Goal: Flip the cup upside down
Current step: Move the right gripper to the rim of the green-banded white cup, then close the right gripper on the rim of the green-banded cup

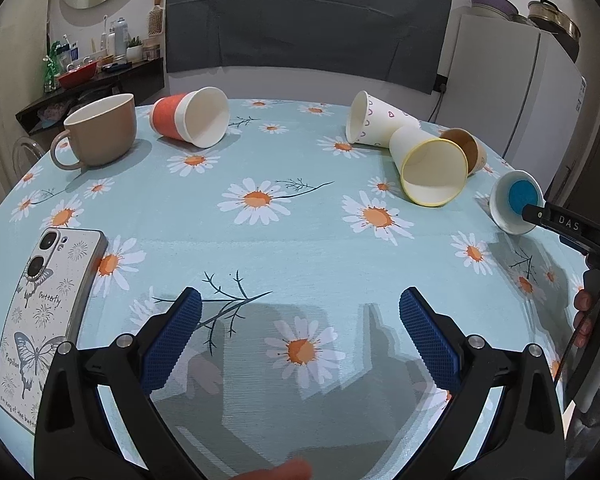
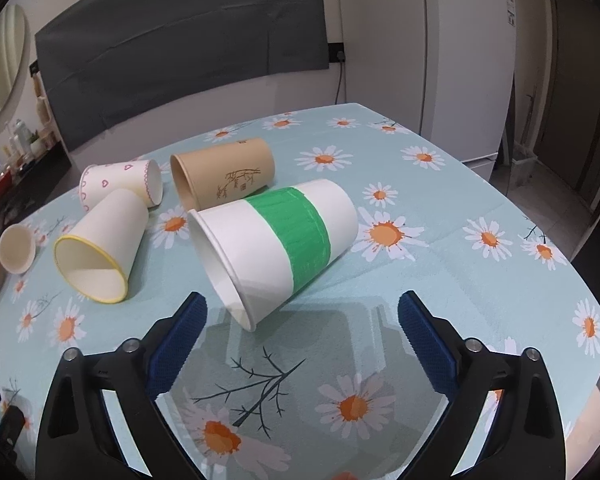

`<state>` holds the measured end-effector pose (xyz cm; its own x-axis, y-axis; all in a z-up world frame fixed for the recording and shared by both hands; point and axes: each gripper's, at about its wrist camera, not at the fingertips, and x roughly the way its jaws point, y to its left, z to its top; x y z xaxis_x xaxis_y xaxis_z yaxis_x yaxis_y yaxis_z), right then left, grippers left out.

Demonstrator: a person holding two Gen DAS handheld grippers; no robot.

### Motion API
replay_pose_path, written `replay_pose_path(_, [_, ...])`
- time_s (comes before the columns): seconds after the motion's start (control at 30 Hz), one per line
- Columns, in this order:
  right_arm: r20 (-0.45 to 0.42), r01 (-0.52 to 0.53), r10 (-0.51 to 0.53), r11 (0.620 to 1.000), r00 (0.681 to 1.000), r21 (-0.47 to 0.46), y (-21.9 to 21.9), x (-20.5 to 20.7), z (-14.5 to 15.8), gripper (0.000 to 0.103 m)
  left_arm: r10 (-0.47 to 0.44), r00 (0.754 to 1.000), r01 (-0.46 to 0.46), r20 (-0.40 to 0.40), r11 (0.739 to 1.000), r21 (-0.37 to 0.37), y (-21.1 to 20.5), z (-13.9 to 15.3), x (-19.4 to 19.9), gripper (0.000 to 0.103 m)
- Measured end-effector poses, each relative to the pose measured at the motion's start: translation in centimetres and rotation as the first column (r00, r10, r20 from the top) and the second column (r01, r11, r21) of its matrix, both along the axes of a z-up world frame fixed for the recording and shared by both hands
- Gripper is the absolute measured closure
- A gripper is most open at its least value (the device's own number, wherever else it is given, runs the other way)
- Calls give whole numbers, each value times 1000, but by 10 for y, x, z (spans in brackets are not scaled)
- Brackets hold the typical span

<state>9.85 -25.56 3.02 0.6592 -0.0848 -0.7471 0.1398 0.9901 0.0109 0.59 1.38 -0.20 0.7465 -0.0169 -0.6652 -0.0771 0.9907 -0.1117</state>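
We see the right tool (image 2: 302,312) hanging over the tabletop (image 2: 480,288) with its blue pads spread wide, nothing between them. The green cup (image 2: 276,246) lies on its side just past the pads at 12 o'clock, mouth toward 7, base toward 2. At its 11 lies a brown cup (image 2: 224,174), also on its side. At 9 sits a yellow-rim cup (image 2: 100,246) tipped over, and behind that at 11 a hearts cup (image 2: 120,184), tipped too. Far left edge shows one more cup mouth (image 2: 17,249); too distorted to say much.

Left tool (image 1: 300,308) is spread apart as well, empty, over bare daisy cloth. A phone (image 1: 44,320) lies face down at its 9. Tan mug (image 1: 100,132) stands upright at 10, and an orange cup (image 1: 190,116) lies on its side at 11. The hearts, yellow-rim and brown cups cluster at 1 to 2.
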Motion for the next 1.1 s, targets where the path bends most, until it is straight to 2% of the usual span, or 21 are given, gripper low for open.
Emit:
replay_pose_path(0.03, [-8,5,-5,1000,1000,0,0,2,-1,32,1,1000,-1,-2,1000,-4,1,0,0,6])
replay_pose_path(0.1, [-21,11,-11,1000,1000,-4,0,6,-3,35,-2,1000,2,-5,1000,-4,0,-1,1,6])
replay_pose_path(0.17, [-32,7,-7,1000,999,-3,1,11,-5,50,-13,1000,13,-4,1000,1,-2,-1,1,6])
replay_pose_path(0.2, [-37,5,-6,1000,999,-8,2,12,-6,54,-17,1000,17,-2,1000,4,-3,-1,0,6])
replay_pose_path(0.27, [-44,10,-11,1000,999,-26,3,14,-7,73,-24,1000,24,4,1000,9,-4,0,-1,6])
replay_pose_path(0.33, [-57,10,-13,999,998,-41,4,16,-9,84,-28,1000,28,7,1000,11,-4,0,0,6])
replay_pose_path(0.43, [-65,6,-10,998,998,-62,6,16,-10,94,-32,999,32,7,999,11,-5,0,0,6])
replay_pose_path(0.57, [-55,-4,-1,996,998,-94,8,11,-8,97,-37,999,37,2,999,10,-5,0,0,6])
replay_pose_path(0.87, [-39,-70,66,993,997,-96,13,-14,-2,98,-33,999,33,6,999,12,-5,0,-1,6])
replay_pose_path(1.1, [-55,-173,173,985,983,-5,27,-36,-3,98,-37,999,36,20,999,29,-8,2,-4,6])
